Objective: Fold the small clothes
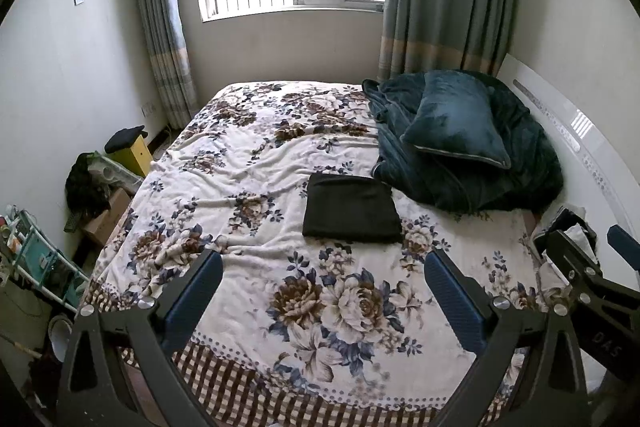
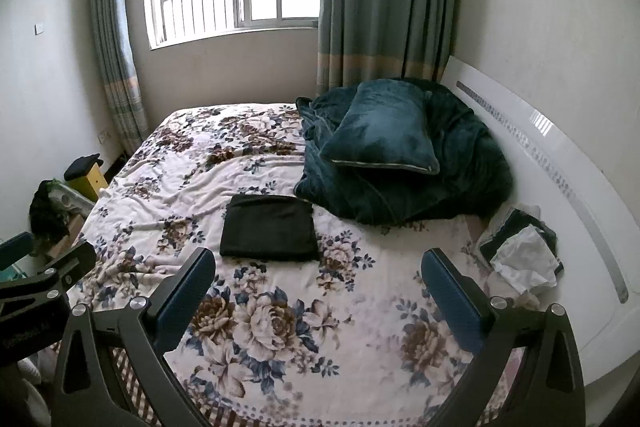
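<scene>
A black garment (image 1: 352, 209) lies folded into a flat rectangle on the floral bedspread (image 1: 256, 163), mid-bed; it also shows in the right wrist view (image 2: 269, 227). My left gripper (image 1: 323, 269) is open and empty, held above the near part of the bed, short of the garment. My right gripper (image 2: 318, 267) is open and empty too, beside the left one, and its fingers show at the right edge of the left wrist view (image 1: 576, 255). A small pile of dark and white clothes (image 2: 524, 251) lies by the headboard at the right.
A dark teal quilt (image 1: 472, 163) with a teal pillow (image 1: 456, 121) on it is heaped at the bed's far right. A white headboard (image 2: 560, 163) runs along the right. Boxes and clutter (image 1: 100, 187) stand on the floor at the left. A window and curtains are behind.
</scene>
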The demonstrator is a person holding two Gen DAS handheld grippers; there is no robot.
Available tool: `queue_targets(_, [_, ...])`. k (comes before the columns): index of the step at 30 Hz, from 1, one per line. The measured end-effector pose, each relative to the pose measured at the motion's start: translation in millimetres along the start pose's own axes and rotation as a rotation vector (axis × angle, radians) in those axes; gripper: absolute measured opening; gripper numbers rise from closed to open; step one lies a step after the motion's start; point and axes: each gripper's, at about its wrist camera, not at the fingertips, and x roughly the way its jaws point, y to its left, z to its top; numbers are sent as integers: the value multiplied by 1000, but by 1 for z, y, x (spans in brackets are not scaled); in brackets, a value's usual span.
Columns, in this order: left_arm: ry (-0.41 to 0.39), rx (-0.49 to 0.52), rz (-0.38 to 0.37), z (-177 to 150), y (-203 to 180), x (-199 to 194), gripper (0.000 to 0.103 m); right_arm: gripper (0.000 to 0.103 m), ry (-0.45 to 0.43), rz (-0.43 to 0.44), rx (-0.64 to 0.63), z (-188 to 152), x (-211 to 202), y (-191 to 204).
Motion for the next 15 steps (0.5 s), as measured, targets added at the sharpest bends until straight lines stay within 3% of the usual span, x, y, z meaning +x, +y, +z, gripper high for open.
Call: queue_targets(15, [1,-1,4,-5,-1,-3,103,103,0,0,5,-3,-2,3])
